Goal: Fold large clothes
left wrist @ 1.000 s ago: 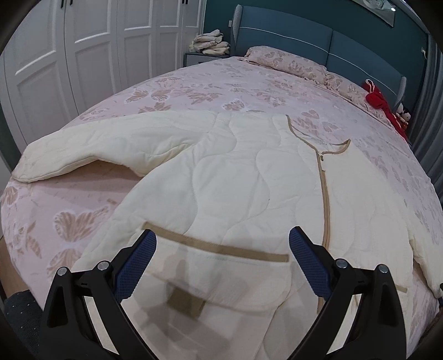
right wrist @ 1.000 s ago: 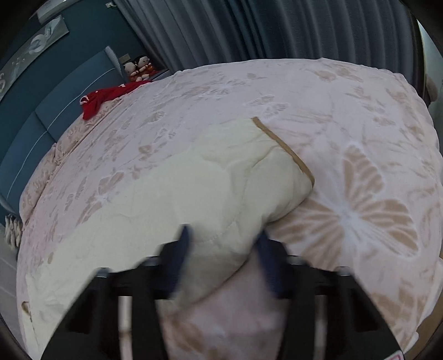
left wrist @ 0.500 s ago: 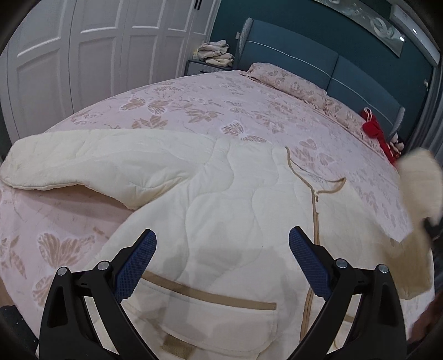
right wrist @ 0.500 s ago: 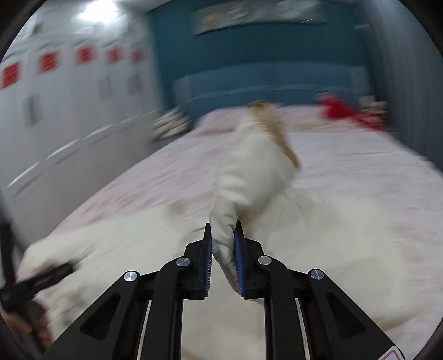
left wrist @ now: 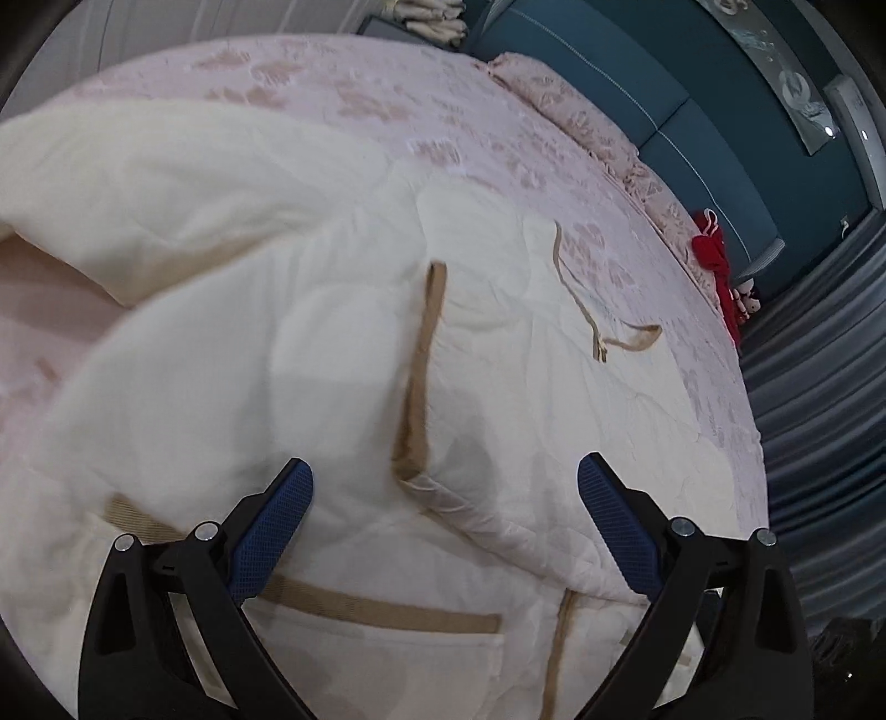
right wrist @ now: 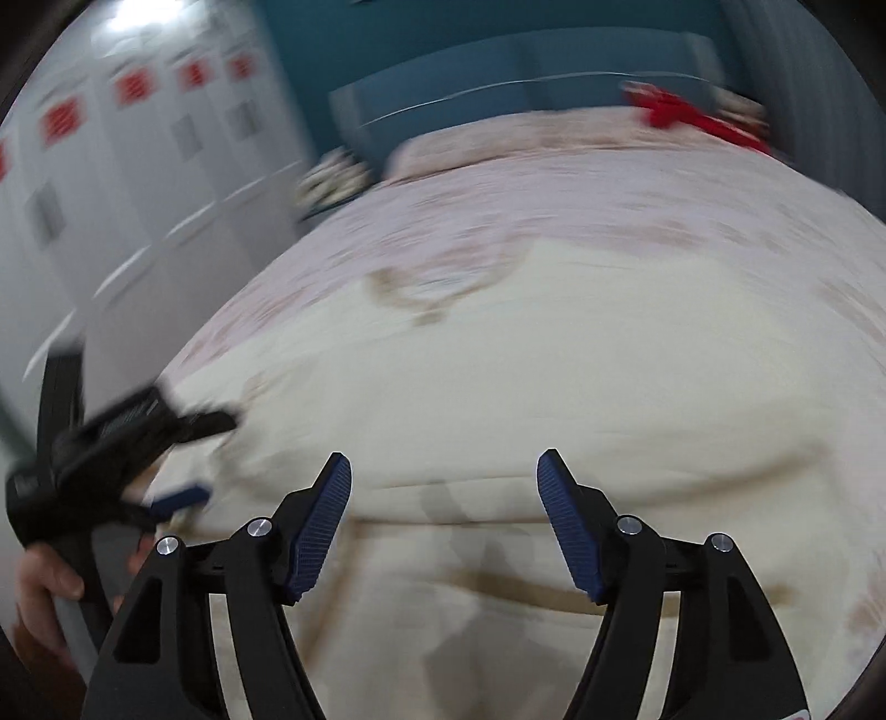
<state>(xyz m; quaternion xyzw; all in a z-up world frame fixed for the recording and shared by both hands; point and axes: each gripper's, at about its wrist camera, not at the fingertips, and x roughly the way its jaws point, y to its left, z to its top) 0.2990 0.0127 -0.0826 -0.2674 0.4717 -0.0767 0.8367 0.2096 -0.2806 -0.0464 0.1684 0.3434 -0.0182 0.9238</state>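
Bed (left wrist: 343,94) w/ pink butterfly-print cover fills most of both views; teal headboard (left wrist: 664,105) at far end, pillow (left wrist: 559,105) in matching print just below it. White wardrobe doors (right wrist: 111,183) along one side, grey curtains (left wrist: 819,387) on the other.

Cream quilted garment (left wrist: 266,354) lies spread on the bed near its foot, tan trim throughout. One sleeve (left wrist: 454,443) is laid across the body, its tan cuff band (left wrist: 421,360) pointing toward the headboard; the other sleeve (left wrist: 138,199) extends out flat to the left side of the left wrist view. Tan neckline trim (left wrist: 598,327) toward the pillow end; pocket band (left wrist: 387,609) and zip strip (left wrist: 554,653) near the lower edge.

Red cloth item (left wrist: 714,249) by the headboard corner; folded pile (left wrist: 426,14) on a nightstand (top edge, partly cut off).

Left tongs (left wrist: 443,531): spread wide, nothing between pads, hovering over the garment's lower half; also seen blurred from the right wrist view (right wrist: 183,471), gripped by a hand (right wrist: 44,587).

Right tongs (right wrist: 443,520): spread wide, empty, above the garment (right wrist view motion-blurred, fabric detail soft).
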